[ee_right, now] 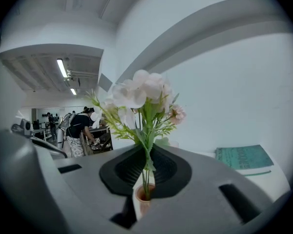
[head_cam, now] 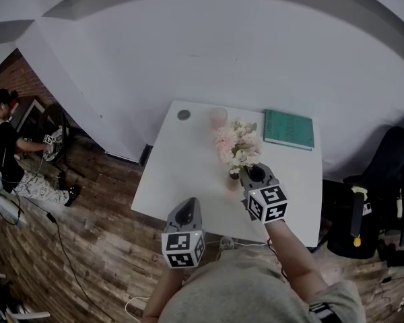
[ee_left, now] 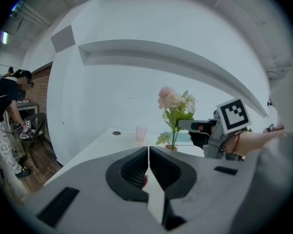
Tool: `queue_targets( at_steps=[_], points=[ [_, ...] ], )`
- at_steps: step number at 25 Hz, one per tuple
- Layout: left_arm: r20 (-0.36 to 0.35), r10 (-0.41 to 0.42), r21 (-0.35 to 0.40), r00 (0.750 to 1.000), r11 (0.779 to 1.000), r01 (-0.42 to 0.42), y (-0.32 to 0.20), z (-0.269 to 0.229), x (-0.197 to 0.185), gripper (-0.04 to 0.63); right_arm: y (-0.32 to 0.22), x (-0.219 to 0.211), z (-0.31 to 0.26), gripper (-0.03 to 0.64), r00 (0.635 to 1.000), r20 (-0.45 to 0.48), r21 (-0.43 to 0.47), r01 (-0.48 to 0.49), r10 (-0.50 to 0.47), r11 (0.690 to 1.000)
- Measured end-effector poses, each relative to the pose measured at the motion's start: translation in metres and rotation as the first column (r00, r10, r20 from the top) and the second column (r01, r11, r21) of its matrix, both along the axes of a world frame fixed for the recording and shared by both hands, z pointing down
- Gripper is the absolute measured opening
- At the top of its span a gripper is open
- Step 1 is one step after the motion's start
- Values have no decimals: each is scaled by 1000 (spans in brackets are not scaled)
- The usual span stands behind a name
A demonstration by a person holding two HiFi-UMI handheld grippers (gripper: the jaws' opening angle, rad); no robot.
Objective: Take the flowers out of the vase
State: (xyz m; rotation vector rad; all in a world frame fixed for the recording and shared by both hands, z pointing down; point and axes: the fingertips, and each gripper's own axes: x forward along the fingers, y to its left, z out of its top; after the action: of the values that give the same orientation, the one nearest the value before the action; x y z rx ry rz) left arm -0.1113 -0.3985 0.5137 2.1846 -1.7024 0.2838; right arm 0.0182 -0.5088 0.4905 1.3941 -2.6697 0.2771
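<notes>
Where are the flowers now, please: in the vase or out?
In: the flowers stand in the vase, the right gripper shut on their stems.

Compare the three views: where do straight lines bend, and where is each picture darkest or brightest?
Head view: the wall ledge bows into an arc, and soft, even light falls on the white table. Left gripper view: a black vignette rings the frame, and the flowers are sharp. Right gripper view: the ceiling strip lights glare at the left.

Table (head_cam: pixel 182 173) centre frame | vase (ee_right: pixel 143 200) on table, mid-right | flowers (head_cam: pixel 237 143) in vase | cup (head_cam: pixel 218 117) behind vase, toward top | book (head_cam: pixel 289 128) right of cup, table's upper-right corner
</notes>
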Motion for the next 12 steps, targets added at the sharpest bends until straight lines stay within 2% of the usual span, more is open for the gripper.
queue_targets(
  at_steps=[12],
  points=[
    [-1,1,5,1000,1000,-1,31,-6,-13,11,9,-3,-40,21,999,5,91,-35,35,995]
  ],
)
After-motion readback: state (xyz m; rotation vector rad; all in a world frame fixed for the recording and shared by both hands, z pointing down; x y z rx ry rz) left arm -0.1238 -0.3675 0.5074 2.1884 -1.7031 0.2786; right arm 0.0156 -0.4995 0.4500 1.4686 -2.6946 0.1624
